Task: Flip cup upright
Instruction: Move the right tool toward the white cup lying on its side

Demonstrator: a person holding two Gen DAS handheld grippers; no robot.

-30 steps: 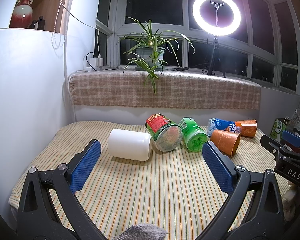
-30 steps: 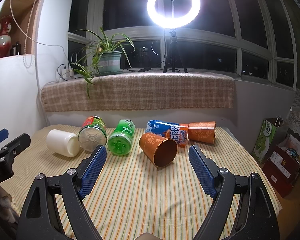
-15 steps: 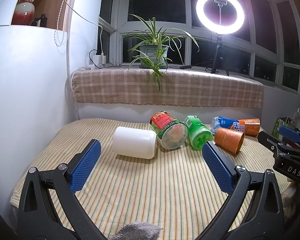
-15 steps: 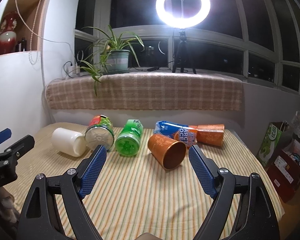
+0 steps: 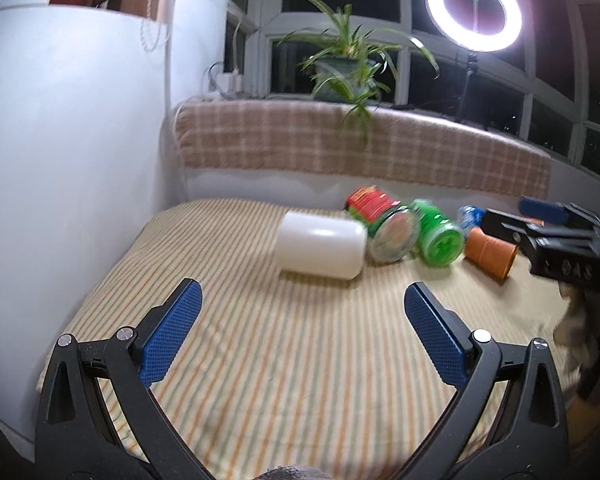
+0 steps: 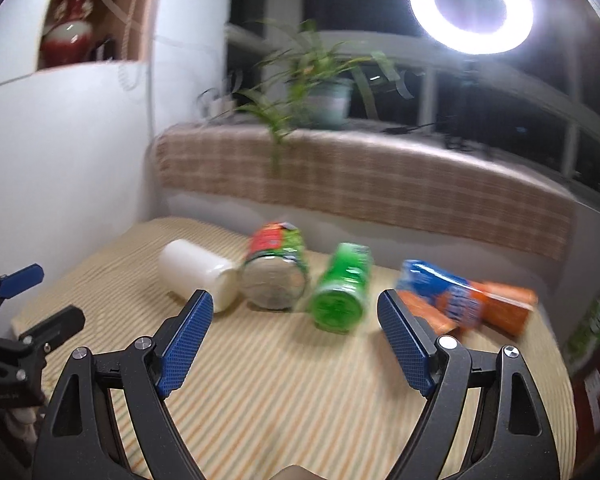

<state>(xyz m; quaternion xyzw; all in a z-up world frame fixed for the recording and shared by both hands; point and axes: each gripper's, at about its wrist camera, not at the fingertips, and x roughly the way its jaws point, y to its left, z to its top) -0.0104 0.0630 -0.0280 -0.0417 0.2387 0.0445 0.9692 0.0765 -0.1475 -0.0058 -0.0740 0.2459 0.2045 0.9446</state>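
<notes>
Several cups lie on their sides in a row on the striped tablecloth (image 5: 284, 360): a white cup (image 5: 320, 245) (image 6: 198, 274), a red-green cup (image 5: 382, 226) (image 6: 276, 272), a green cup (image 5: 438, 232) (image 6: 342, 292), a blue cup (image 6: 440, 288) and orange cups (image 5: 490, 254) (image 6: 508, 304). My left gripper (image 5: 300, 320) is open and empty, short of the white cup. My right gripper (image 6: 296, 328) is open and empty, short of the red-green and green cups; its right finger hides part of an orange cup.
A white wall (image 5: 68, 160) borders the table on the left. A checked cloth ledge (image 5: 360, 148) with a potted plant (image 5: 344, 68) runs behind the cups. A ring light (image 5: 474, 10) stands at the back right. Boxes (image 6: 592, 328) sit beyond the right table edge.
Both grippers have swung left and tilted; the views are blurred. My right gripper now faces the red-green and green cups rather than the orange one. No cup has moved.
</notes>
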